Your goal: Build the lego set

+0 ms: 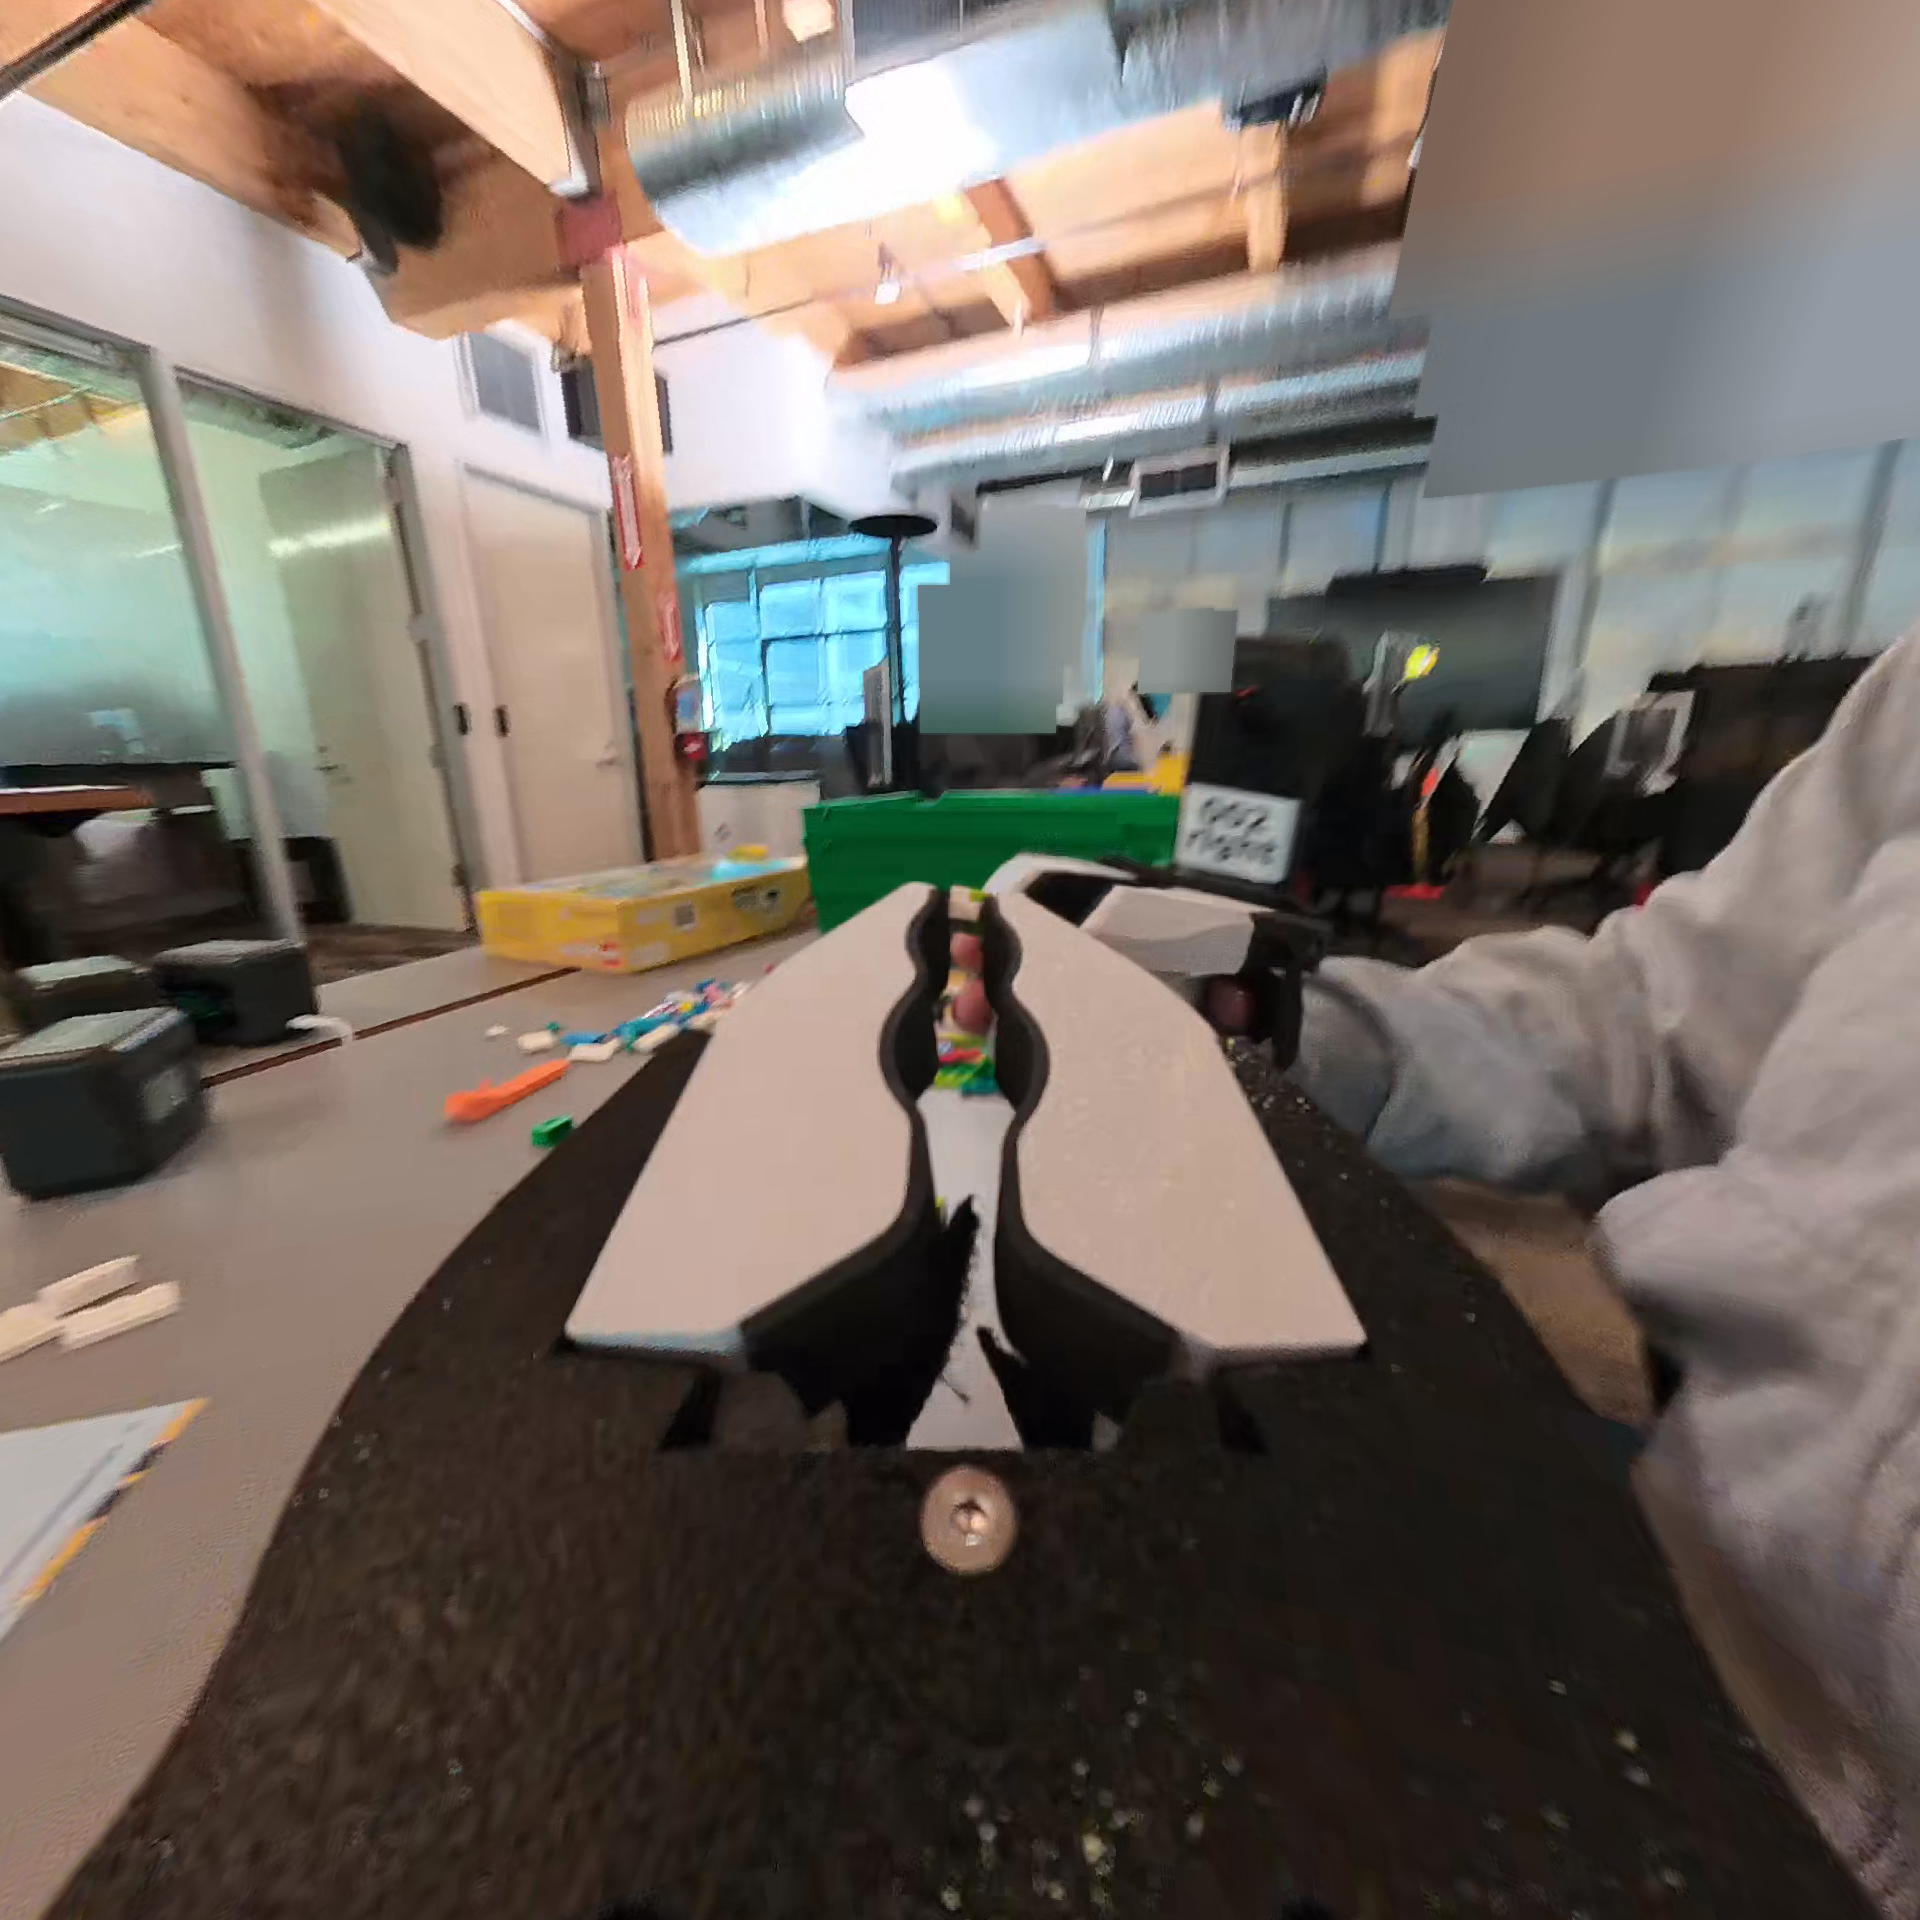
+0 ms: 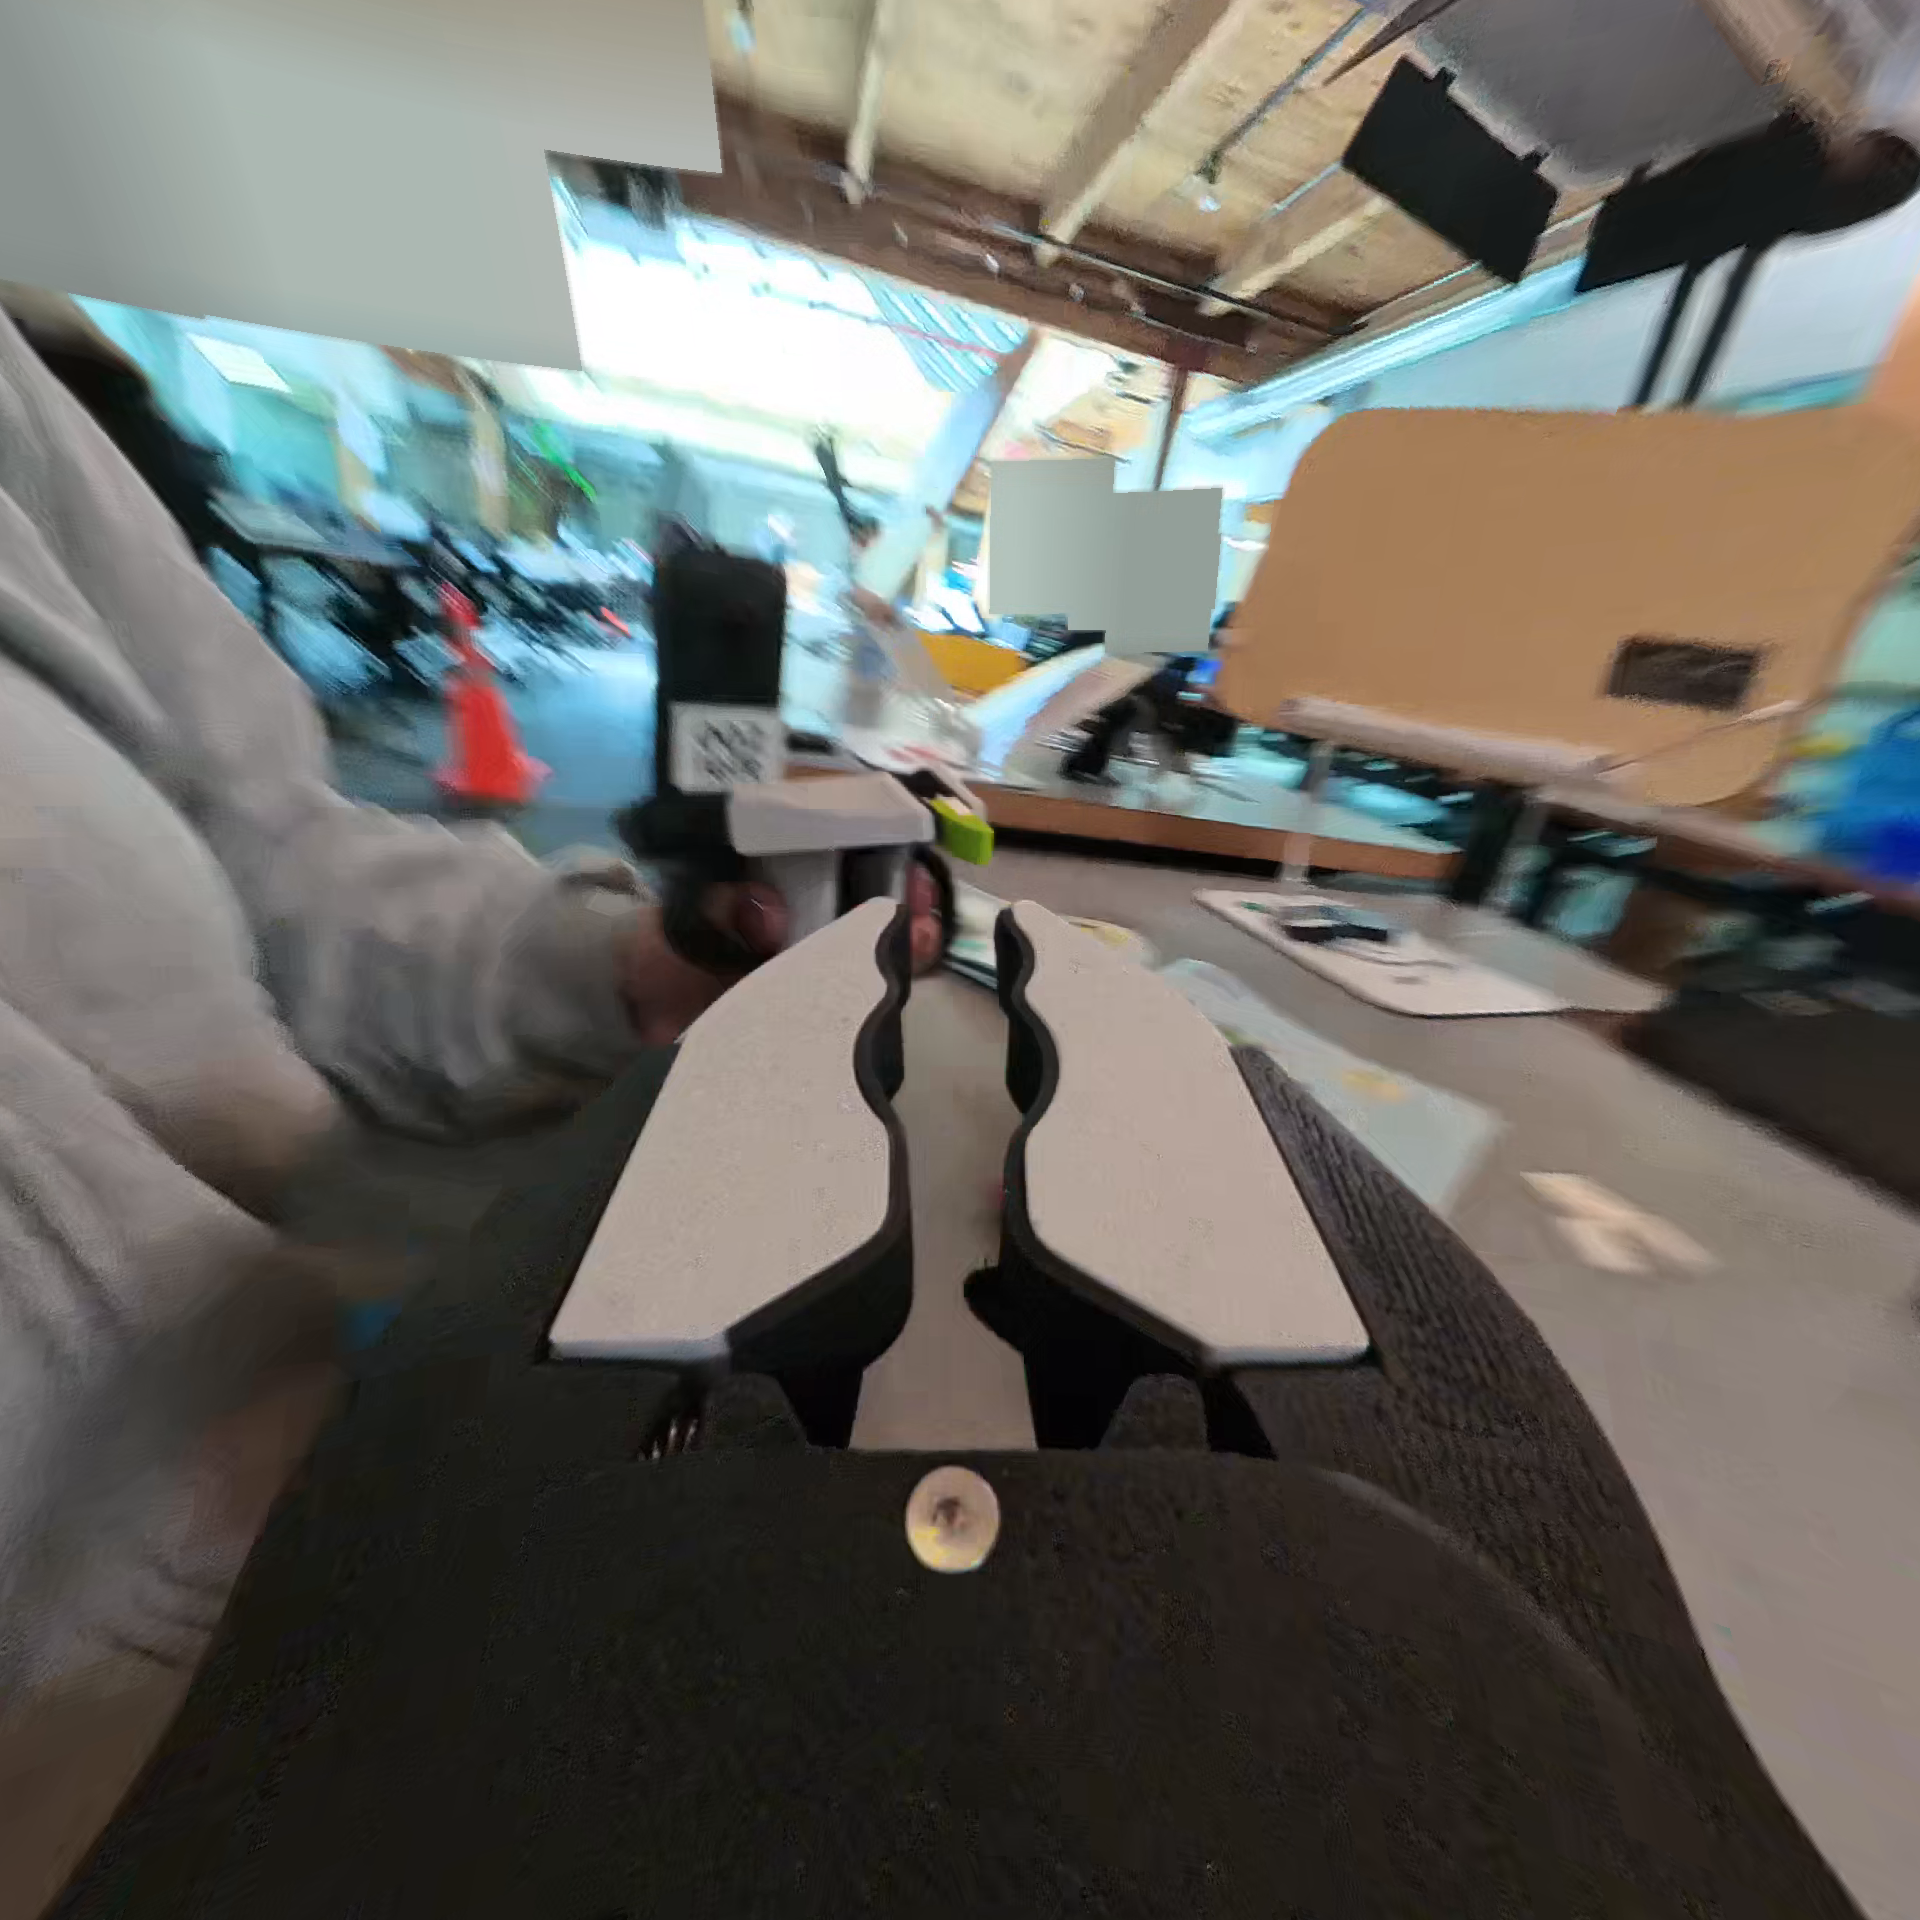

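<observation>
Left gripper (image 1: 966,909) pinching lime brick (image 2: 961,831) — right gripper (image 2: 945,914) parted.

A lime-green brick (image 2: 961,831) sits pinched at the tip of the left hand-held gripper (image 2: 940,816), raised above the tabletop (image 1: 343,1174). Loose bricks (image 1: 634,1029) in white, blue and green lie scattered there, with an orange piece (image 1: 504,1091), a small green brick (image 1: 553,1130) and white pieces (image 1: 88,1304) apart.

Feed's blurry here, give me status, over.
Left gripper shut on lime brick, held above table. Right gripper open, empty. Nothing seen blocking.
</observation>
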The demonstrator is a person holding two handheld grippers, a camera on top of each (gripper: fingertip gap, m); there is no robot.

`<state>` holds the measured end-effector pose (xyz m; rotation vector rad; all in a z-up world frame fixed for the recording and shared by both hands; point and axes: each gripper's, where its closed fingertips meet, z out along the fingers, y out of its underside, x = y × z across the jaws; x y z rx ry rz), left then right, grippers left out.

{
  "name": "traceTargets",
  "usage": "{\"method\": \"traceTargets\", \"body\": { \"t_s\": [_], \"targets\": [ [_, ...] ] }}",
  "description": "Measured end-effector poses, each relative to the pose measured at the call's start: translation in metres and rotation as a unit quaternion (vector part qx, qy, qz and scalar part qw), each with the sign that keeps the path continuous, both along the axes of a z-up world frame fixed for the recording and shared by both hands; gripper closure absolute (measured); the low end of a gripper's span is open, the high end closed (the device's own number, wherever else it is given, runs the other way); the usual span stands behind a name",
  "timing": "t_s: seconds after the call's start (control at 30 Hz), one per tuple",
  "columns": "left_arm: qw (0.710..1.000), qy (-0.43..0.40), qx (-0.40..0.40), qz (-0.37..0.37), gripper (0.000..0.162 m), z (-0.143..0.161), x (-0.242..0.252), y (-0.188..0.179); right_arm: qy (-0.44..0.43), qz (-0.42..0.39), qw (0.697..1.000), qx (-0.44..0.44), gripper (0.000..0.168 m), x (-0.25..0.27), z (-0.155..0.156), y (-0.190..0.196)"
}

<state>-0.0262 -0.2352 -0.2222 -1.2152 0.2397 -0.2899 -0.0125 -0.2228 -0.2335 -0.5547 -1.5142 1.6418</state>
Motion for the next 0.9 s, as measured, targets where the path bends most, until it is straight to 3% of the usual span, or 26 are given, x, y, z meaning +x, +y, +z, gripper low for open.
{"method": "traceTargets", "body": {
  "t_s": [0.07,0.2,0.4,0.63,0.77,0.9],
  "targets": [
    [0.999,-0.030,0.018,-0.030,0.156,0.007,0.004,-0.004,-0.038,0.053,0.995,-0.077,0.153,0.003,0.009,-0.005],
    [0.995,-0.056,0.033,-0.077,0.157,0.013,0.019,-0.008,-0.045,0.083,0.985,-0.144,0.155,0.006,0.020,-0.009],
    [0.990,-0.051,0.039,-0.122,0.156,0.018,0.040,-0.012,-0.039,0.150,0.977,-0.147,0.160,0.020,0.025,-0.029],
    [0.986,-0.065,0.043,-0.146,0.157,0.020,0.047,-0.013,-0.026,0.169,0.968,-0.181,0.165,0.025,0.032,-0.031],
    [0.985,-0.076,0.018,-0.156,0.156,0.016,0.046,-0.012,-0.033,0.166,0.973,-0.155,0.167,0.024,0.029,-0.031],
    [0.996,0.006,0.009,-0.085,0.141,0.010,0.035,-0.012,-0.043,0.150,0.980,-0.125,0.168,0.023,0.027,-0.020]
  ]
}}
